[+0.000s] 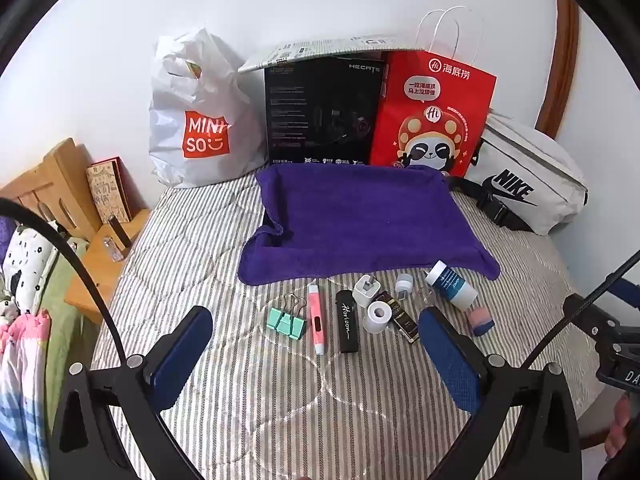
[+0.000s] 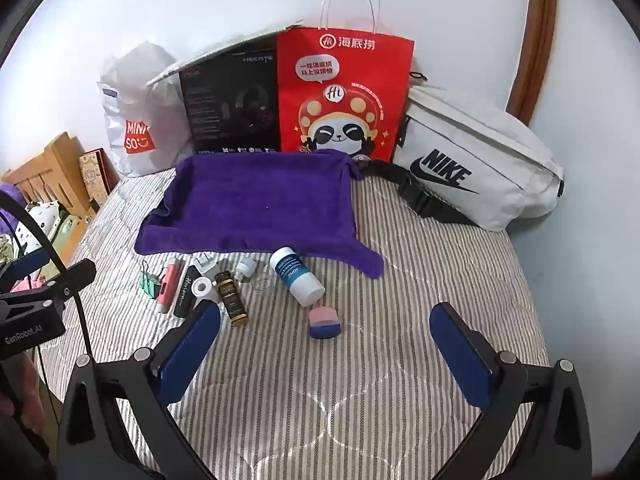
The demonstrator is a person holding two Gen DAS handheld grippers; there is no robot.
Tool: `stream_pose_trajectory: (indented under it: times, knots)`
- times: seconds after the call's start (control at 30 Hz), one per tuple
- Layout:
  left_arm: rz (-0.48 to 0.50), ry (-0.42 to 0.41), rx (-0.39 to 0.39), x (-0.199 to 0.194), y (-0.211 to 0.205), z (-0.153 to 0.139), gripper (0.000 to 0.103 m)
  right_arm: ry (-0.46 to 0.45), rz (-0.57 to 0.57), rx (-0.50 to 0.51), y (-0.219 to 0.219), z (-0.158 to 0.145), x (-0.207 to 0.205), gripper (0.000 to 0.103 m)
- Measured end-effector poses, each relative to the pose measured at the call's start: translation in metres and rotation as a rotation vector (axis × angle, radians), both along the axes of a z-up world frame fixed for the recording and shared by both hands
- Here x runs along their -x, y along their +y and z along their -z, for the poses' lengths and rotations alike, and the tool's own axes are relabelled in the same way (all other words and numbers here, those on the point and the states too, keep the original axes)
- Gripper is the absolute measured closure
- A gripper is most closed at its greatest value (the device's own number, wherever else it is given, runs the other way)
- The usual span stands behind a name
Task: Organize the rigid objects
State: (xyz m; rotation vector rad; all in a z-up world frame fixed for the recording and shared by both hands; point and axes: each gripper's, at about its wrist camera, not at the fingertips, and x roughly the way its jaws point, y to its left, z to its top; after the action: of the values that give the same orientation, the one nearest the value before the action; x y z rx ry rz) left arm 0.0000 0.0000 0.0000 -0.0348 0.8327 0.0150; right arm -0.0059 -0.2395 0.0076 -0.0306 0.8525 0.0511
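A purple towel (image 1: 360, 224) lies spread on the striped bed. In front of it sits a row of small items: a mint binder clip (image 1: 286, 322), a pink pen-like stick (image 1: 316, 318), a black lighter (image 1: 346, 326), a white charger plug (image 1: 366, 290), a white tape roll (image 1: 378, 316), a dark gold-printed tube (image 1: 402, 318), a white-and-blue bottle (image 2: 296, 276) and a pink-and-blue eraser (image 2: 325, 323). My left gripper (image 1: 316, 328) hovers open just short of the row. My right gripper (image 2: 326, 324) is open too, with the eraser lying between its fingers, untouched.
Against the wall stand a white Miniso bag (image 1: 200, 120), a black headset box (image 1: 320, 116), a red paper bag (image 1: 432, 116) and a white Nike waist bag (image 1: 528, 184). A wooden bedside shelf (image 1: 60, 192) with books is at the left.
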Motion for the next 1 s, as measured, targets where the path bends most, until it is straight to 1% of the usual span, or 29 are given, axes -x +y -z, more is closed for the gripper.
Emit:
stream_pose_trajectory:
  times: [0.13,0.17,0.2,0.23,0.27,0.33,0.4,0.57,1.0]
  knots:
    - [-0.001,0.014,0.035,-0.002,0.003,0.001,0.000,0.006,0.002,0.002,-0.003,0.003,0.003,0.000]
    - [0.004,-0.011,0.054,0.003,0.008,0.001,0.000,0.008,0.003,0.003,-0.004,0.004,0.004,0.000]
    - [0.001,0.006,0.029,0.000,0.003,-0.002,0.000,0.010,0.004,0.003,-0.004,0.006,0.004,0.000]
    - [-0.002,0.009,0.026,-0.001,0.004,-0.002,0.000,0.011,0.005,0.004,-0.004,0.005,0.004,0.000]
    - [-0.006,0.006,0.011,-0.001,0.000,-0.006,0.000,0.013,0.006,0.003,0.000,-0.004,0.004,0.000]
    - [-0.012,-0.005,0.008,0.003,0.000,-0.007,0.000,0.010,0.006,-0.001,0.004,-0.009,0.007,0.000]
    - [-0.006,-0.008,0.007,0.004,0.000,-0.006,0.000,-0.002,0.004,-0.006,0.002,-0.007,0.008,0.000]
    - [-0.012,-0.019,0.005,0.009,0.004,-0.006,0.000,0.003,0.006,-0.023,0.002,-0.009,0.008,0.000]
    - [-0.018,-0.022,-0.002,0.010,0.007,-0.011,0.000,-0.006,0.021,-0.028,-0.001,-0.010,0.007,0.000]
